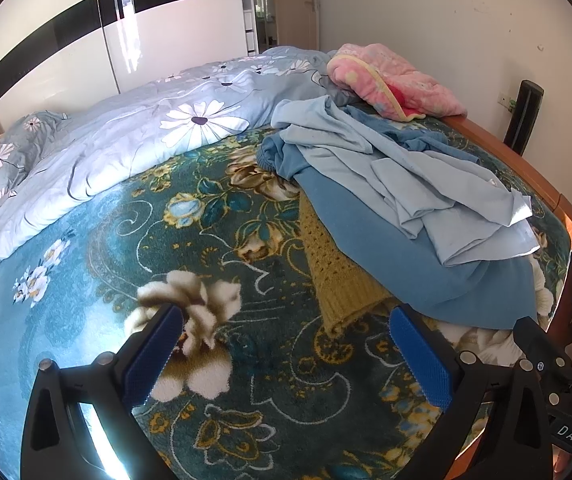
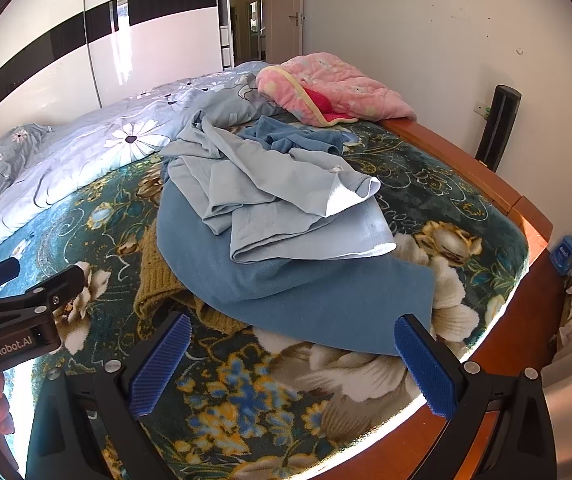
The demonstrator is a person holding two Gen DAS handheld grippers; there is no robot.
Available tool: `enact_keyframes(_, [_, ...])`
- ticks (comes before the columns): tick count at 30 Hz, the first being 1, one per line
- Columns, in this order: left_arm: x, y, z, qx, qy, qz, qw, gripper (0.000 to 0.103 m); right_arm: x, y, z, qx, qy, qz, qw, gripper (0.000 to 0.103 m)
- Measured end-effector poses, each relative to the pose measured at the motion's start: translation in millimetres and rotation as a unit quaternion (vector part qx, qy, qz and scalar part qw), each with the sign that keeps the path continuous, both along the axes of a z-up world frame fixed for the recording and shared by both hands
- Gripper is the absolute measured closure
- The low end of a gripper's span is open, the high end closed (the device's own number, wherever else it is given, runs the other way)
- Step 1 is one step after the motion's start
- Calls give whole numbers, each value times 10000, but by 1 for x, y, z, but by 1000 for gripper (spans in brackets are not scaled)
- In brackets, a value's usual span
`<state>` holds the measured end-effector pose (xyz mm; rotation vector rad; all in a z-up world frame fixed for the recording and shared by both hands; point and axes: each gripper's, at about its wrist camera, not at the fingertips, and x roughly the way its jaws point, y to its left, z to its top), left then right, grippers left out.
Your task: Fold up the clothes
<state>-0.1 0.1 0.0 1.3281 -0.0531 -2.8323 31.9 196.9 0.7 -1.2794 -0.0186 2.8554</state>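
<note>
Your bed (image 2: 438,184), under a floral plush blanket (image 1: 214,240), carries everything; a daisy-print duvet (image 1: 146,136) is bunched along its far side and a pink quilt (image 2: 338,88) sits at the far right corner. The clothes lie heaped toward the right edge: a mid-blue fleece garment (image 2: 306,292) spread at the bottom, a crumpled pale blue shirt (image 2: 270,196) on top of it, and a mustard knit piece (image 2: 158,284) poking out from under the fleece's left side.

All of it looks soft, light and limp, so expect it to sag and drag. Take the pale shirt first, by its hem or a shoulder seam.

Your left tongs (image 1: 286,344) and right tongs (image 2: 294,356) are both released wide, holding nothing, above the blanket near the bed's near edge.
</note>
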Motion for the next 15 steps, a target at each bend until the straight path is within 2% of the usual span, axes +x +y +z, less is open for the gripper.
enact_keyframes(15, [0,0,5,1,-30,-24,10000,0,2,0,1,-13,3,9,10000,0])
